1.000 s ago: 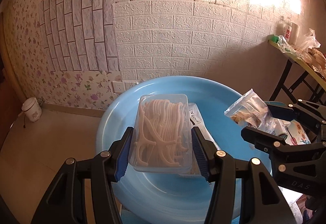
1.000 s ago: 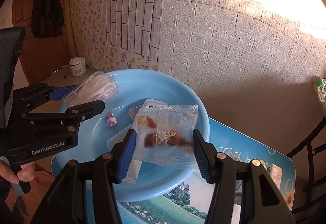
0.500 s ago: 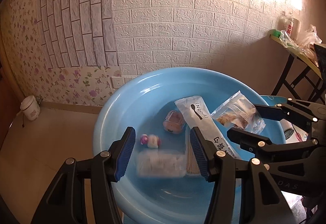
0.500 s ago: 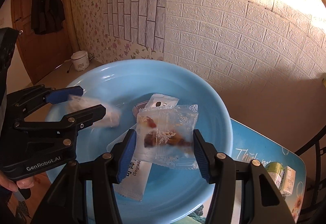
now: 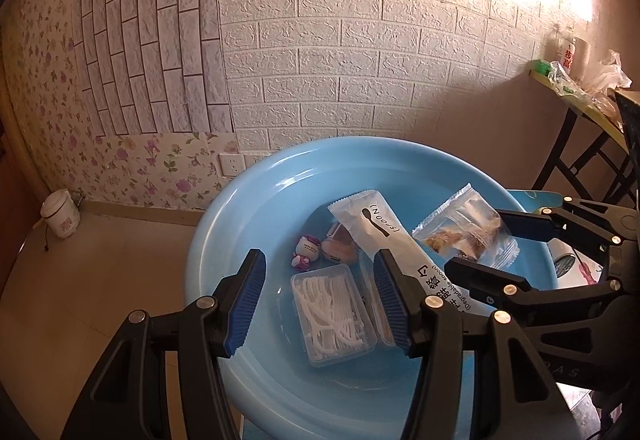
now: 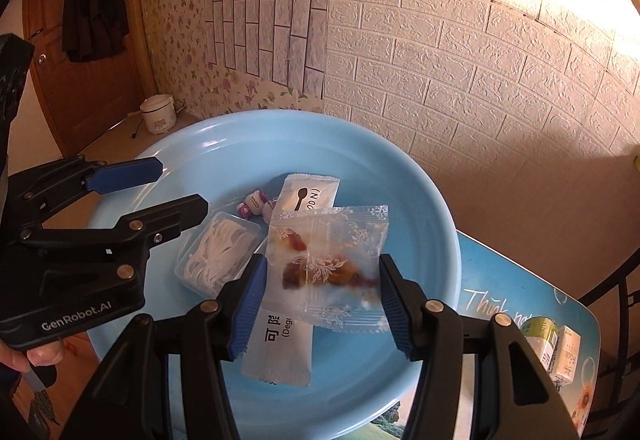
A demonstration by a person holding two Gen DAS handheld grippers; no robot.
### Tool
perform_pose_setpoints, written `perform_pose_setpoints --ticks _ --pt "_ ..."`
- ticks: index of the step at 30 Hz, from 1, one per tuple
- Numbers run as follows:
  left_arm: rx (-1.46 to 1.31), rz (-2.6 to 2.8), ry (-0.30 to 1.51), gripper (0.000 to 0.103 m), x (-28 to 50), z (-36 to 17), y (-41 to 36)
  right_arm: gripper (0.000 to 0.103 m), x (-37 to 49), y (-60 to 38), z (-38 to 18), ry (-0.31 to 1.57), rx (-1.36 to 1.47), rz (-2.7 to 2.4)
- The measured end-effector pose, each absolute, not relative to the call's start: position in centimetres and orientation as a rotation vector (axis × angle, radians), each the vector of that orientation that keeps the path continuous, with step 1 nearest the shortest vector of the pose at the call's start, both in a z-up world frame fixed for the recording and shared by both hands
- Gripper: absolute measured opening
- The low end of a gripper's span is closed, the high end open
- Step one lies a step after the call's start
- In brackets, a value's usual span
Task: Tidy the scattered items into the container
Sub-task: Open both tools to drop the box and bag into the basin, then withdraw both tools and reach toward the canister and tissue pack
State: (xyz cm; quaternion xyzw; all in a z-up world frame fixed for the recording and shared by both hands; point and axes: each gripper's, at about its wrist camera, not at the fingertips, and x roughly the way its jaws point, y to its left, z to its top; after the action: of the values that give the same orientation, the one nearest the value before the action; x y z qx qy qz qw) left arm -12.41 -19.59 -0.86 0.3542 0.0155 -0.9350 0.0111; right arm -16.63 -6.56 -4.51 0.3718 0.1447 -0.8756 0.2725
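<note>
Inside the blue basin (image 5: 224, 240), the floss box (image 5: 332, 314) has just dropped from the left tool (image 5: 320, 304), now apart and empty; right tool (image 6: 320, 296) remains clamped on the snack packet (image 6: 332, 260).

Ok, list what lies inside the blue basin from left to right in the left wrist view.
Small pink-and-white figure → clear box of floss picks → white spoon packet → clear snack bag held over the basin in the right gripper.

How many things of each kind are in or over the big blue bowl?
Spoon packet: 1
Floss pick box: 1
Clear snack bag, in the right gripper: 1
Kitty toy: 1
Small pink-brown item: 1
Total: 5
</note>
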Motion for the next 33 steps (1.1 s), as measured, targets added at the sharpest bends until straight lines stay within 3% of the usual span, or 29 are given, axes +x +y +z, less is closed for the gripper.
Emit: perform_pose_setpoints --ticks 5,8,9,25,33 --pt "1.104 -2.91 0.05 0.059 -12.4 -0.7 -19.7 0.058 -16.5 -6.5 -4.5 0.382 1.004 -2.356" --pt "1.092 -2.904 0.058 0.079 -12.1 -0.5 -19.7 0.081 -16.4 -6.7 -4.7 0.411 1.014 -2.37" --pt "1.079 -2.909 0.055 0.081 -11.9 -0.4 -19.7 0.086 -16.3 -6.7 -4.7 0.421 1.001 -2.387" --pt "1.046 -2.911 0.057 0.082 -10.5 0.8 -19.4 0.086 -15.3 -5.7 -3.6 0.394 0.983 -2.404" --pt "0.988 -2.92 0.073 0.093 -8.9 2.8 -18.4 0.086 -13.6 -3.9 -2.0 0.367 0.947 -2.456"
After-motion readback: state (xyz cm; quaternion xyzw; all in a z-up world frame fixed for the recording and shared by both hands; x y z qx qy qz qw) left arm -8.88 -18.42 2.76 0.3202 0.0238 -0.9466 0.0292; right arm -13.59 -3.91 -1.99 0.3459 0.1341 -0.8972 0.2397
